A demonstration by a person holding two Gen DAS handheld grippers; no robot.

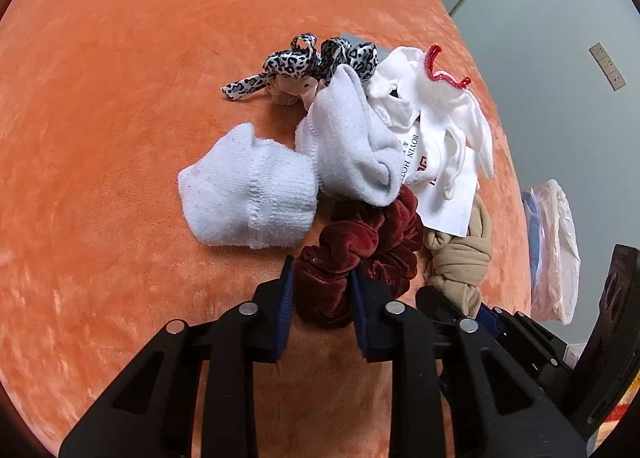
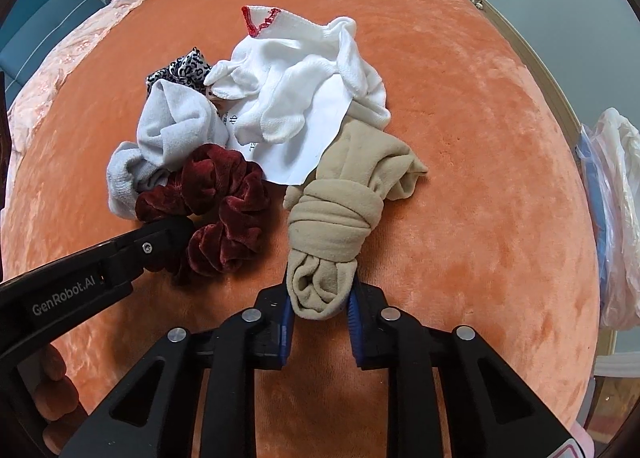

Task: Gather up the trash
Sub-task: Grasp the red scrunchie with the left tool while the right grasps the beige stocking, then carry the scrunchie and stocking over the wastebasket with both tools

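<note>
Grasp step on bed point(image 2: 460, 137): left tongs point(image 1: 322, 286) clamped on scrunchie point(image 1: 360, 254), right tongs point(image 2: 320, 298) clamped on beige roll point(image 2: 332, 217); next, probably lift toward bag point(image 2: 616, 217).

- 2 white socks point(image 1: 248, 193)
- 1 dark red scrunchie point(image 1: 360, 258)
- 1 beige knotted stocking point(image 2: 336, 217)
- 1 leopard-print ribbon point(image 1: 312, 57)
- 1 white glove point(image 2: 304, 69)
- 1 paper card point(image 2: 304, 145)
- 1 plastic bag point(image 1: 554, 254)

Between left gripper point(image 1: 322, 286) pads: dark-red velvet scrunchie point(image 1: 360, 254); between right gripper point(image 2: 320, 294) pads: beige knotted cloth point(image 2: 336, 225). Beyond fingertips: white socks point(image 1: 248, 193), leopard-print b/w ribbon point(image 1: 308, 59), white glove w/ red trim point(image 2: 296, 69), white paper point(image 2: 304, 145), all on orange plush cover point(image 1: 120, 97).
</note>
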